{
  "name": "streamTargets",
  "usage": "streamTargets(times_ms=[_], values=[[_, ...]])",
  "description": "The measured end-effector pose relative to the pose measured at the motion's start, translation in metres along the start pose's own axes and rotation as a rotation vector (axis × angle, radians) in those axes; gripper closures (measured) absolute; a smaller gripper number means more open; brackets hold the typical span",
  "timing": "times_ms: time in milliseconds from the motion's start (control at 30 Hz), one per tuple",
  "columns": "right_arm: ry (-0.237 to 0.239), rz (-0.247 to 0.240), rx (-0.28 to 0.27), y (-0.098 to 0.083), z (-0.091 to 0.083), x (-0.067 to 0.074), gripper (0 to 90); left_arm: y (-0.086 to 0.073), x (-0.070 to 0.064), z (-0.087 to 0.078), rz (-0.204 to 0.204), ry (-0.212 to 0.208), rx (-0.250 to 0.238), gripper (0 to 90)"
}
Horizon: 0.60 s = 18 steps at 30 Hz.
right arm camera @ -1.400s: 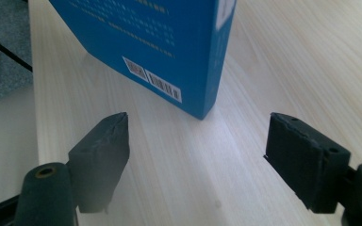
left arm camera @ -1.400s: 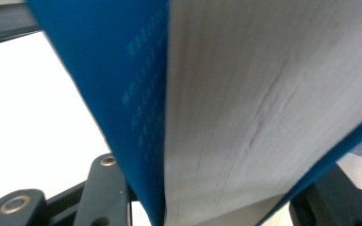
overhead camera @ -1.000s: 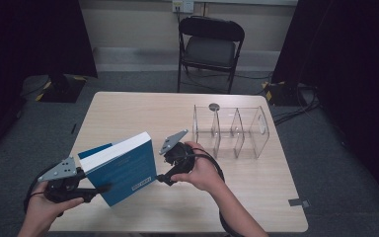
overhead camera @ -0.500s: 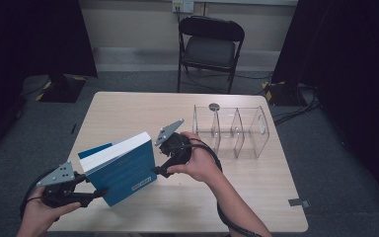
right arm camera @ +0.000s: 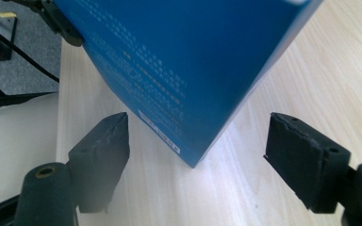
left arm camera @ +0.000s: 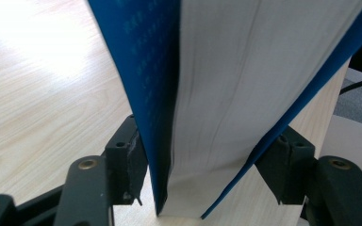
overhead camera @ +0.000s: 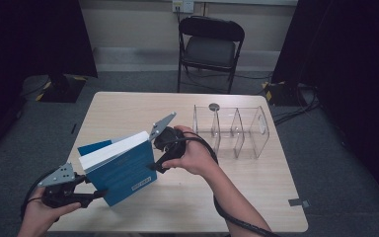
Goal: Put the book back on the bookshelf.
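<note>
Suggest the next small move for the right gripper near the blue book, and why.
Probably ease the right gripper forward and close it on the blue book: its jaws stand open with the book's corner between them, untouched, while the left gripper alone clasps the other end.

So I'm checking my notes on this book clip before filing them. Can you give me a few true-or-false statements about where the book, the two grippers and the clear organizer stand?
1. The blue book stands tilted on the table. True.
2. The left gripper has the book's lower edge between its jaws. True; the pads sit against both covers.
3. The right gripper is clamped on the book. False: its jaws stand open, with the book's corner between them and the pads apart from it.
4. The clear organizer holds a book. False: its compartments are empty.
5. A folding chair stands beyond the table. True.
</note>
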State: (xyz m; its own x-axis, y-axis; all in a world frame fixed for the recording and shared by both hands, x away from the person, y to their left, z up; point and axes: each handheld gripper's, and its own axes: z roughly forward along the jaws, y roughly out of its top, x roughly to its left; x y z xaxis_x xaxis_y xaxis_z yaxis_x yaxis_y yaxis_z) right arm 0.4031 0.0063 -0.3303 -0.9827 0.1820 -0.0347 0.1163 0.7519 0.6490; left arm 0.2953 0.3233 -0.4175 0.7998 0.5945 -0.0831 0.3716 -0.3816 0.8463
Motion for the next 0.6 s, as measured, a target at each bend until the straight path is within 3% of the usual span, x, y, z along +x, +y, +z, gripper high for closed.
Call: streamTargets(times_ms=[200, 600], values=[[0.005, -0.018, -0.003, 0.014, 0.001, -0.005, 22.0, 0.001, -0.001, 0.000, 0.008, -0.003, 0.004, 40.3], [0.077, -0.041, -0.067, 0.033, 0.006, -0.005, 25.5, -0.001, -0.001, 0.002, -0.003, -0.013, -0.005, 40.9]])
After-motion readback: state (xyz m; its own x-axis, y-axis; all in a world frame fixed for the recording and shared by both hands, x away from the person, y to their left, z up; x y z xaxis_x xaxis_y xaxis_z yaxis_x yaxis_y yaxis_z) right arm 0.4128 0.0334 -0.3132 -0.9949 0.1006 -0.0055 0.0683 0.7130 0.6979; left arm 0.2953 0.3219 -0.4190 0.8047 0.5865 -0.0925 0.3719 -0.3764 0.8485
